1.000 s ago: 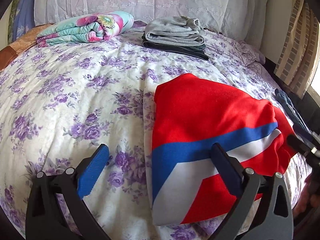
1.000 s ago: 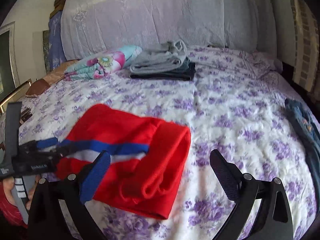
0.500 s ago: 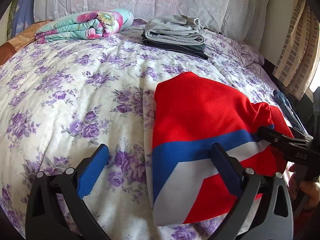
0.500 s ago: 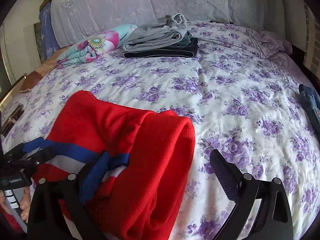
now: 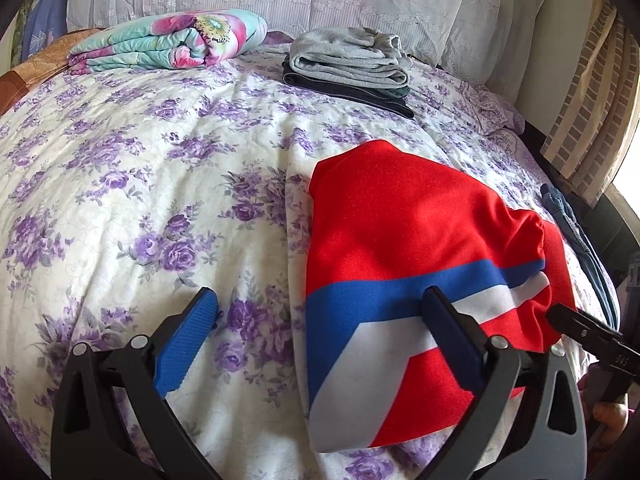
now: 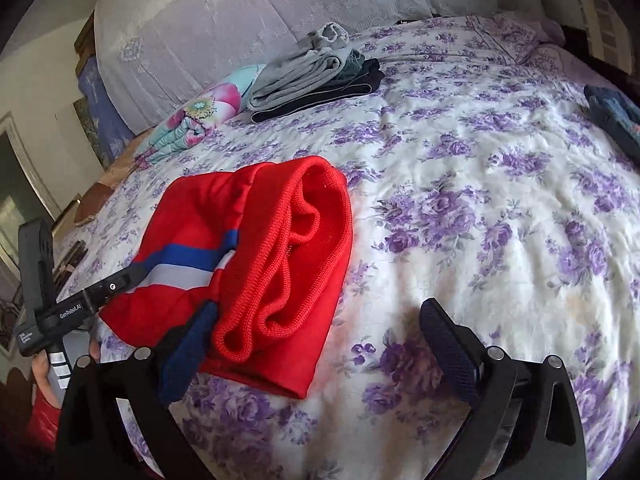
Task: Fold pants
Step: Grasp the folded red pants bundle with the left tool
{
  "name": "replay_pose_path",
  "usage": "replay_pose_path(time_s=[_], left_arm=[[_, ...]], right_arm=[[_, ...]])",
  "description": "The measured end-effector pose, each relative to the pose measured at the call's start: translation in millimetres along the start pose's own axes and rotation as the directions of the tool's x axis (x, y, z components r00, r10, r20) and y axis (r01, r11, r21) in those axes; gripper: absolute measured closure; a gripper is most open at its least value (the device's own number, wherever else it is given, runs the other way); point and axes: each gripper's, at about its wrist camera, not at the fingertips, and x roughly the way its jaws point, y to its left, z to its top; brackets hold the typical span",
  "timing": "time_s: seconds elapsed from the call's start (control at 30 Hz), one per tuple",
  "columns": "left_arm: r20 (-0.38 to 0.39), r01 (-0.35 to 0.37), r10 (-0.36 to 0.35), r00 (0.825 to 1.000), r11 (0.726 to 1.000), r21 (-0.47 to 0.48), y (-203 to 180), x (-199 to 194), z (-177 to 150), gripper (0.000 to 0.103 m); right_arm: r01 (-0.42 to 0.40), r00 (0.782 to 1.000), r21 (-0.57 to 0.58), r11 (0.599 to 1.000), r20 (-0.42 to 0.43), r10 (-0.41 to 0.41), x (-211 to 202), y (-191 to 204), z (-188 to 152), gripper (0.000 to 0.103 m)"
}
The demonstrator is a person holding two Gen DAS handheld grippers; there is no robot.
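Observation:
The red pants (image 5: 400, 232) with a blue and white stripe lie folded on the floral bedspread (image 5: 160, 184). They also show in the right wrist view (image 6: 280, 248), waistband end towards me. My left gripper (image 5: 320, 324) is open, its right finger over the pants' near edge, its left finger over the bedspread. My right gripper (image 6: 320, 332) is open, its left finger against the waistband, its right finger over bare bedspread (image 6: 500, 208). Neither holds cloth. Each gripper shows at the edge of the other's view.
A stack of folded grey and dark clothes (image 5: 352, 66) and a folded floral blanket (image 5: 172, 42) lie at the head of the bed before the pillows. Dark blue jeans (image 6: 616, 116) lie at the bed's right edge. A brick wall stands to the right.
My right gripper has swung lower and to the right end of the pants, now facing the waistband. My left gripper has barely moved. Both stay open.

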Motion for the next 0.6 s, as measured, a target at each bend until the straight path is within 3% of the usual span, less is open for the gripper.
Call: replay_pose_path(time_s=[0.23,0.4,0.5,0.6], left_arm=[[-0.003,0.024,-0.024,1.000,1.000,-0.009,4,-1,0,0.004],[-0.020,0.107,-0.108,0.994,0.994,-0.022,14,-4,-3,0.005],[-0.037,0.148,-0.148,0.988,0.989,0.008,16,-11,-8,0.005],[-0.064,0.184,-0.183,0.981,0.983,0.009,15,-16,-12,0.005]], right_arm=[[-0.003,0.999,0.026,1.000,0.053,0.002,-17,1,-8,0.003],[-0.139,0.990,0.096,0.986,0.033,0.136,-26,-7,-9,0.003],[-0.184,0.983,0.167,0.969,0.040,0.180,-23,-19,-12,0.003],[-0.184,0.983,0.166,0.969,0.035,0.181,-23,-16,-11,0.003]])
